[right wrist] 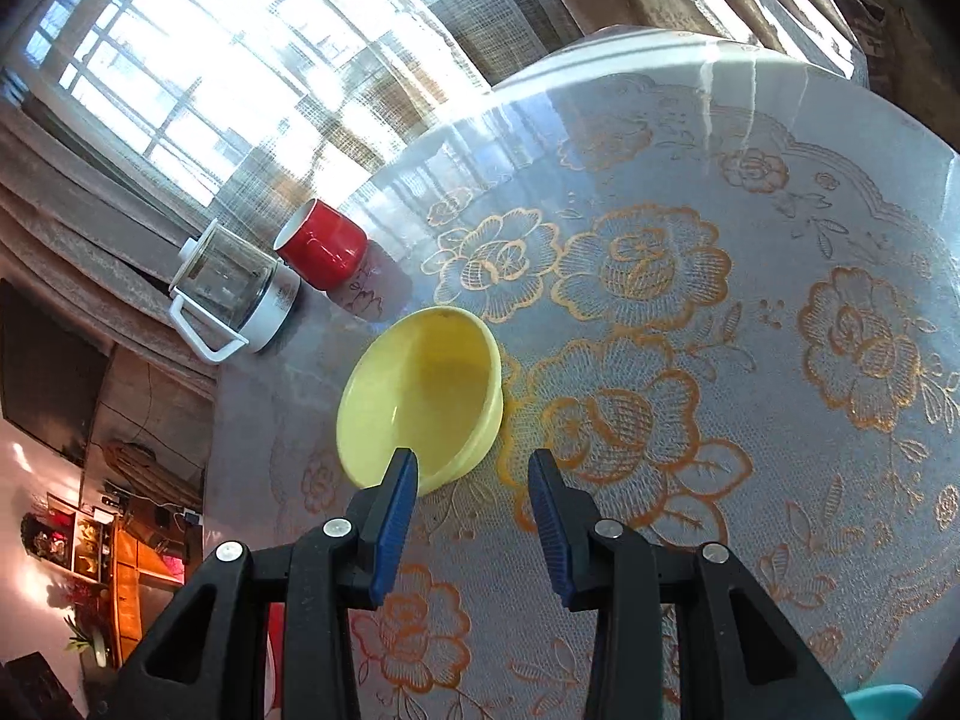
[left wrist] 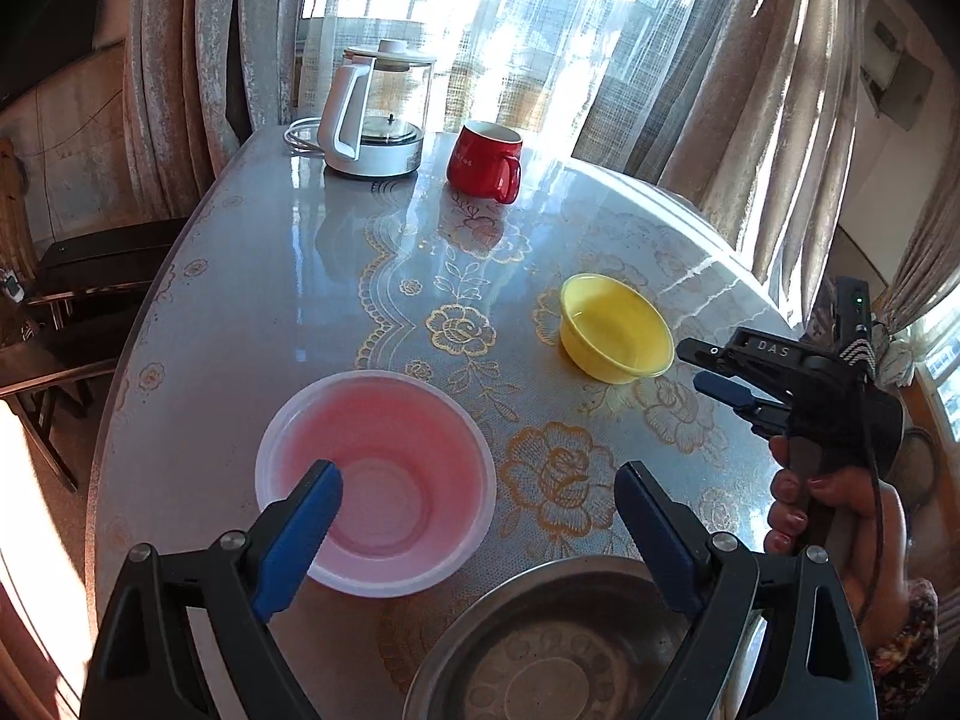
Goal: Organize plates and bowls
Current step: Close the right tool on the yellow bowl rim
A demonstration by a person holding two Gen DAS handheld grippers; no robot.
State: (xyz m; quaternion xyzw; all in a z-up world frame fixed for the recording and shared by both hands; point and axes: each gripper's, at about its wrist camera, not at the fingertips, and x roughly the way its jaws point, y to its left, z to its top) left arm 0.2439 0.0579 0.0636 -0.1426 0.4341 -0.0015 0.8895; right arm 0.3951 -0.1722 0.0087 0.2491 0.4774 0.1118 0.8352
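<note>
1. A glossy floral surface [left wrist: 420, 276] stands by curtained windows [left wrist: 480, 12].
2. Pink bowl [left wrist: 375, 483], yellow bowl [left wrist: 615, 327] and steel plate [left wrist: 540, 642] rest on it, apart.
3. Left tool [left wrist: 480, 480] gapes wide, empty; right tool [right wrist: 474, 468] is parted, empty.

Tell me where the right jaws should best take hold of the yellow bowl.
Probably the near rim of the yellow bowl, coming down from the right gripper side. It stands upright and empty, apart from the mug and the kettle. Its thin rim suits one pad inside and one outside; the body looks too wide for the present gap.
</note>
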